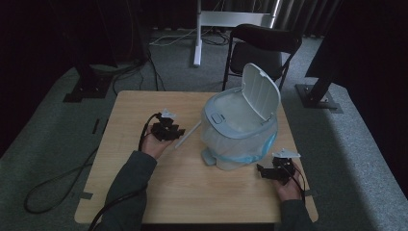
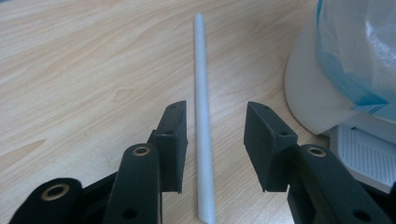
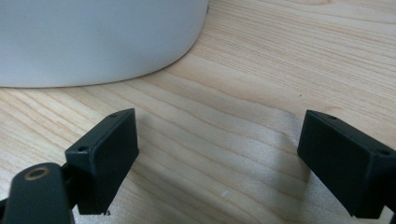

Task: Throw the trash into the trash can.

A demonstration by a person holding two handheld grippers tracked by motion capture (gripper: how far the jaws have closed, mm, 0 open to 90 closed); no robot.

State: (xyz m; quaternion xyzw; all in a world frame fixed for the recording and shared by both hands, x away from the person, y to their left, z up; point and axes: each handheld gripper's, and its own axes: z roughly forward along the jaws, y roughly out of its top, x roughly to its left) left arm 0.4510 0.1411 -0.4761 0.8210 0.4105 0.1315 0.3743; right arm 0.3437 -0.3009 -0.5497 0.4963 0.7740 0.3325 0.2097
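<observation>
A thin white straw (image 2: 202,107) lies flat on the wooden table (image 1: 192,187), left of a small white pedal bin (image 1: 240,127). The bin's lid (image 1: 260,89) stands up and a blue-edged liner bag (image 2: 359,51) hangs over its rim. My left gripper (image 2: 215,140) straddles the straw's near end; its pads (image 2: 173,140) stand clear of the straw on both sides, so it is open. In the high view the left gripper (image 1: 169,129) sits at the straw's (image 1: 188,134) lower end. My right gripper (image 3: 219,158) rests open and empty on the table beside the bin's base (image 3: 98,42).
A black folding chair (image 1: 262,48) stands behind the table's far edge, with a white stand (image 1: 198,33) and cables on the floor beyond. The bin's pedal (image 2: 364,154) juts out close to the left gripper's right jaw. Bare wood stretches across the table's front half.
</observation>
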